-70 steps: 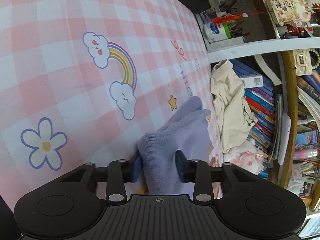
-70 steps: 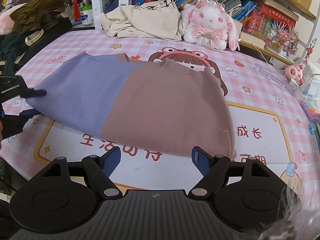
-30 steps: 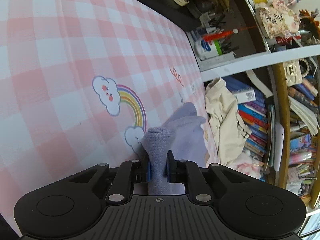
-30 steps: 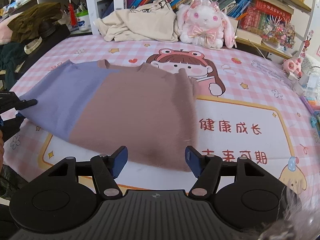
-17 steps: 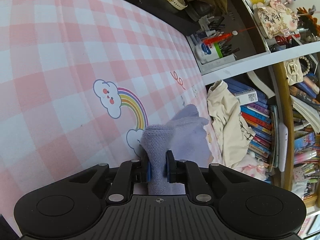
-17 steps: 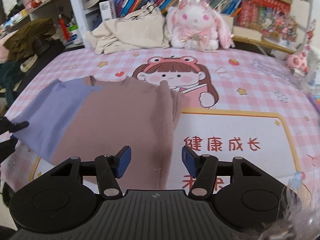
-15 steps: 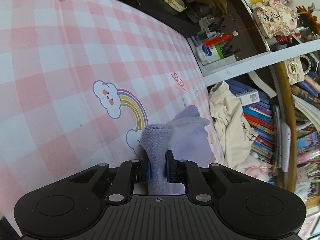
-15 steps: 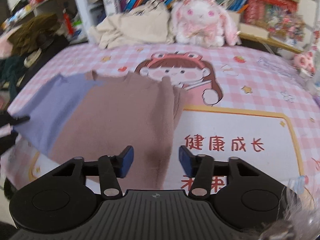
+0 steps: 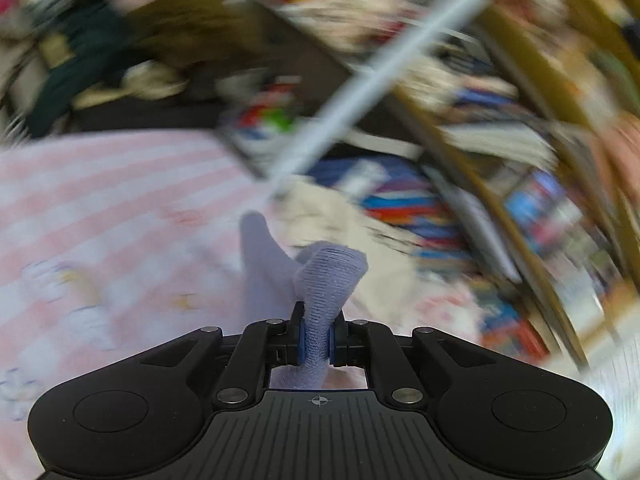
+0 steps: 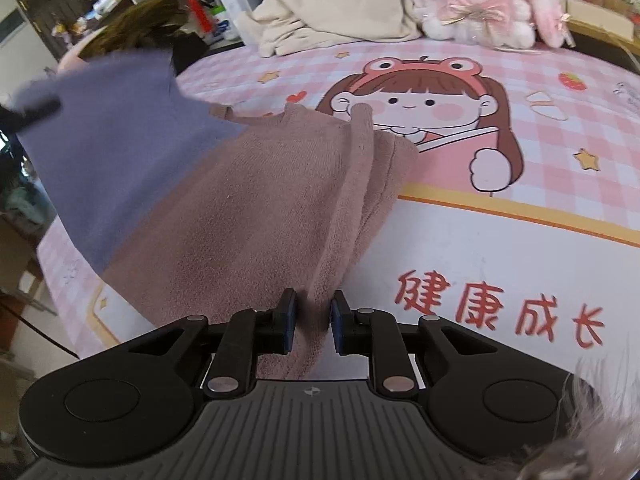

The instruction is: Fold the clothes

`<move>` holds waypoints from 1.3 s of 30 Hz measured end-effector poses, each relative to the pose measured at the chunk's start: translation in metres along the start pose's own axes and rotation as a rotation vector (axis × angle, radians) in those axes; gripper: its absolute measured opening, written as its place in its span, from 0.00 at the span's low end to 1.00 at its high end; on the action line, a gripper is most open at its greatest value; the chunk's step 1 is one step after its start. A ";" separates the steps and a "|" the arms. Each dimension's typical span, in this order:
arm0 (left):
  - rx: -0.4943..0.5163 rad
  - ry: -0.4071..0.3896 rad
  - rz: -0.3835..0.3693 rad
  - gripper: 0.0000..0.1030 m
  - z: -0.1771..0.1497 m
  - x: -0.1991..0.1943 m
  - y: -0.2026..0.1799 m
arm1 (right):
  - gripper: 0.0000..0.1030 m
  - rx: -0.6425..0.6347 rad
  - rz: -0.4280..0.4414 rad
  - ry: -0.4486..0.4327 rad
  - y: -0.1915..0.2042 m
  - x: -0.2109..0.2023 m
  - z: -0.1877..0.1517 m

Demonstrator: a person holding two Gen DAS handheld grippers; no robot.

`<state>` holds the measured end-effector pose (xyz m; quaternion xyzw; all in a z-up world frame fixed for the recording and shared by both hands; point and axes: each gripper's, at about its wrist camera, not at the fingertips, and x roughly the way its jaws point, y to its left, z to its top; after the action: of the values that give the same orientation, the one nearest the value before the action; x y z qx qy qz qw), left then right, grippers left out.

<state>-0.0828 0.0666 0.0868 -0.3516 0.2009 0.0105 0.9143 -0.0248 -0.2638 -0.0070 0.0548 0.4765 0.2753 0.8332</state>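
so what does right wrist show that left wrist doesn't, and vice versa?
Right wrist only: the sweater's brown half bunched between the right gripper, whose jaws have just been closing on it; the plush rabbit; the cartoon girl print. Left wrist only: the left gripper shut on the purple cuff, close up; everything else is motion-blurred. Both: the sweater's purple part, the pink checked mat, the beige garment.

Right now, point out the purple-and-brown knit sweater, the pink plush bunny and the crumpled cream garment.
Purple-and-brown knit sweater [image 10: 240, 208]: right wrist view, brown body.
Pink plush bunny [image 10: 480, 4]: right wrist view, chest bow.
Crumpled cream garment [image 10: 336, 12]: right wrist view, middle folds.
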 end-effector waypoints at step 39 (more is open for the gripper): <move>0.752 0.410 0.188 0.48 -0.164 0.048 -0.073 | 0.16 0.221 0.304 -0.071 -0.037 0.028 0.079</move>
<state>-0.0863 -0.1004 0.0048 0.0309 0.3992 -0.0500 0.9150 0.0665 -0.2673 0.0016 0.2269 0.4602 0.3420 0.7872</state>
